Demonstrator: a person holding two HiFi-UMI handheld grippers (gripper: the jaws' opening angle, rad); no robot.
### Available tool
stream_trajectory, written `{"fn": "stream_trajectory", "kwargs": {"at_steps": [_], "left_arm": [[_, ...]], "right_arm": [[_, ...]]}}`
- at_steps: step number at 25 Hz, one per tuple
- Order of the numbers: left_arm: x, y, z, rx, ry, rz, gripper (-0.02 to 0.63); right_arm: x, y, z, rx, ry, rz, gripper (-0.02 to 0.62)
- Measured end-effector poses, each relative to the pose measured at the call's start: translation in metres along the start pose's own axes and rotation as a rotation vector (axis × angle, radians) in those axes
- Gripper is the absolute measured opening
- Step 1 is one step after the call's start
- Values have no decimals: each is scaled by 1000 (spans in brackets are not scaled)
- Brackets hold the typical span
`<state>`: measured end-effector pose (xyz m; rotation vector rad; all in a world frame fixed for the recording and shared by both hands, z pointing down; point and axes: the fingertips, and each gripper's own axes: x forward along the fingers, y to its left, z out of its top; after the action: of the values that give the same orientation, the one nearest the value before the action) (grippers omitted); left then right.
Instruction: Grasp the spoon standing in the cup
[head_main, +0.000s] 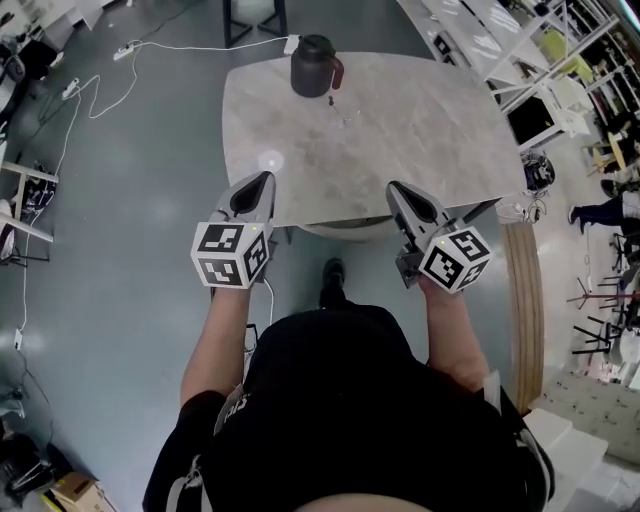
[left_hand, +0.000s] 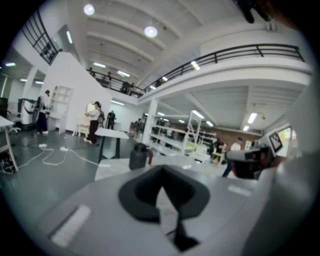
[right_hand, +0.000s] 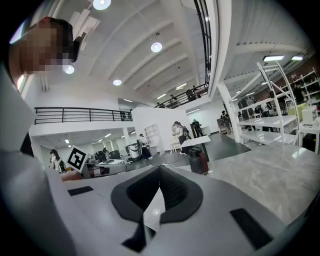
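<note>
A small clear cup (head_main: 345, 116) with a thin spoon in it stands on the far half of the grey marble table (head_main: 420, 130), just in front of a dark jug (head_main: 316, 66). Both grippers hover at the table's near edge, well short of the cup. My left gripper (head_main: 262, 180) is shut with nothing in it, and so is my right gripper (head_main: 393, 188). In the left gripper view the jaws of the left gripper (left_hand: 161, 174) meet, with the jug (left_hand: 138, 156) far ahead. The right gripper (right_hand: 159, 172) also points at the jug (right_hand: 198, 160).
A white cable (head_main: 120, 70) trails over the grey floor to the left of the table. White shelving (head_main: 520, 50) stands to the right, and a curved wooden edge (head_main: 527, 300) lies at the right near my body. People stand far off in the hall.
</note>
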<state>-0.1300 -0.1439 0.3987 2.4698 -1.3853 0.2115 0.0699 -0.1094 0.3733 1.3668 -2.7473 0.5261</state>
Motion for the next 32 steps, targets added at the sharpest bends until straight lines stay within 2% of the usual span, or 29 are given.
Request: {"fn": "stream_trajectory", "kwargs": {"at_steps": [3,9,16,19,22,25,32], "left_arm": [[30,-5,13,39,16,26,9],[77,-2,29,41,38,74,9],[106,2,57,52,8,142,9],[107,10,62,54,-1,162,9],[96,32,60,33,-5,183,9],[93,51,61,10,-8,190,9],[108,64,57,2,11,105,9]], "right_arm": [[12,-35,13,13,-10,30,-5],[38,-83,22,53,-10,88,-5],[46,-133,32,68,-14,118,-5],[58,-132,30,68,0,145,-5],[75,-111,25,54,19,179,-5],[87,-103,24,45,37,181,-5],[106,-96,18,47,77,114,-5]]}}
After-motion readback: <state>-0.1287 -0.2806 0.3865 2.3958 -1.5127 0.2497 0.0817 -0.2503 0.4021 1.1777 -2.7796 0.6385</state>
